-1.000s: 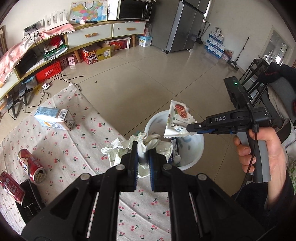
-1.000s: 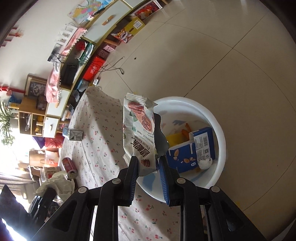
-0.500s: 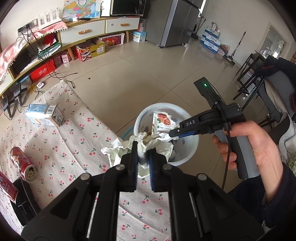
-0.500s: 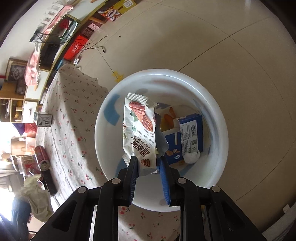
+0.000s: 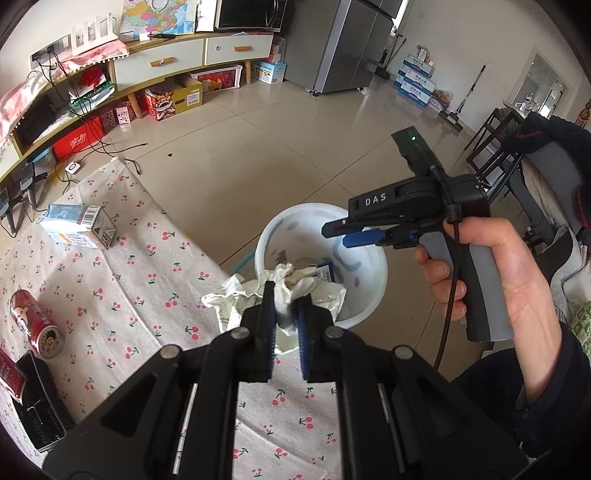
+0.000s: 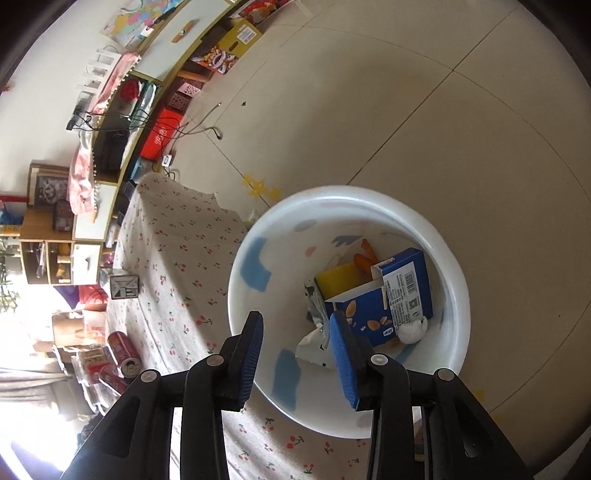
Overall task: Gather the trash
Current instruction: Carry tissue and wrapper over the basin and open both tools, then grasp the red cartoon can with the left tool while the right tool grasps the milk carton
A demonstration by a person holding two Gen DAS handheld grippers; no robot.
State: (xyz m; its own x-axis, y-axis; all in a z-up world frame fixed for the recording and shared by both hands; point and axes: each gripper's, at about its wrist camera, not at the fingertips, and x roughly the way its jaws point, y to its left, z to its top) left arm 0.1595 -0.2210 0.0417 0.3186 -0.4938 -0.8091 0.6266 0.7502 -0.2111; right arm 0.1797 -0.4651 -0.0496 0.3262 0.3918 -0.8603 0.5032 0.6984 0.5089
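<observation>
While left gripper [image 5: 285, 321] is clamping crumpled white wrapper [image 5: 295, 275] beside white bin [image 6: 456, 280], right gripper [image 6: 295, 345] jaws opening, empty, over bin.

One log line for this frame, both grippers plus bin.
left gripper: shut on crumpled wrapper | right gripper: opening, empty | white bin: snack packet inside

A silver refrigerator [image 5: 343, 40] is standing by the far wall, a microwave [image 5: 245, 14] and a map [image 5: 159, 16] sitting on the long low cabinet [image 5: 192, 55]
</observation>
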